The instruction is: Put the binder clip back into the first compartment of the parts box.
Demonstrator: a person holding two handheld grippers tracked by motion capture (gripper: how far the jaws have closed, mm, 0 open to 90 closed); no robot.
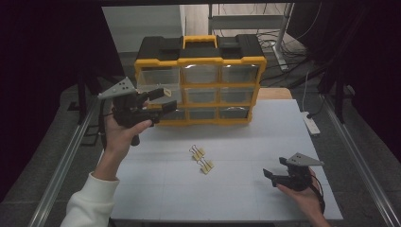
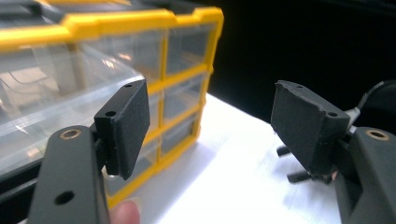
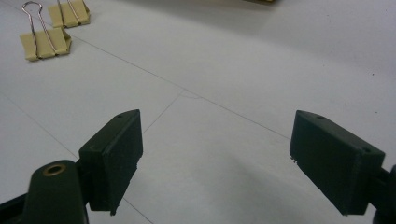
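A white-sleeved forearm (image 1: pixel 90 198) comes in at the bottom left of the high view, and its hand (image 1: pixel 120 135) lifts the left hand-held gripper (image 1: pixel 163 99) well above the desk (image 1: pixel 227 198), up against the front left of a yellow-framed drawer organizer (image 1: pixel 201 85). Its jaws are spread wide with nothing between them — in the left gripper view one black pad (image 2: pixel 126 128) stands just in front of a clear drawer, whether touching it or not I cannot tell, while the other pad (image 2: pixel 306 126) hangs over the white desk top. A fingertip (image 2: pixel 123 212) shows at the bottom edge there.

The right hand-held gripper (image 1: pixel 279 168) sits low near the front right of the desk, held in the other hand (image 1: pixel 305 198), with a grey three-cornered plate (image 1: pixel 300 160) on top. Its jaws are also wide apart and empty; in the right gripper view they frame bare desk surface crossed by thin lines.

Two yellow binder clips lie close together on the desk centre, between the organizer and the person: one (image 1: pixel 197 152) a little farther back, one (image 1: pixel 206 165) nearer — both well apart from either gripper. The organizer has a black top with a yellow handle (image 1: pixel 200 41) and three rows of clear drawers
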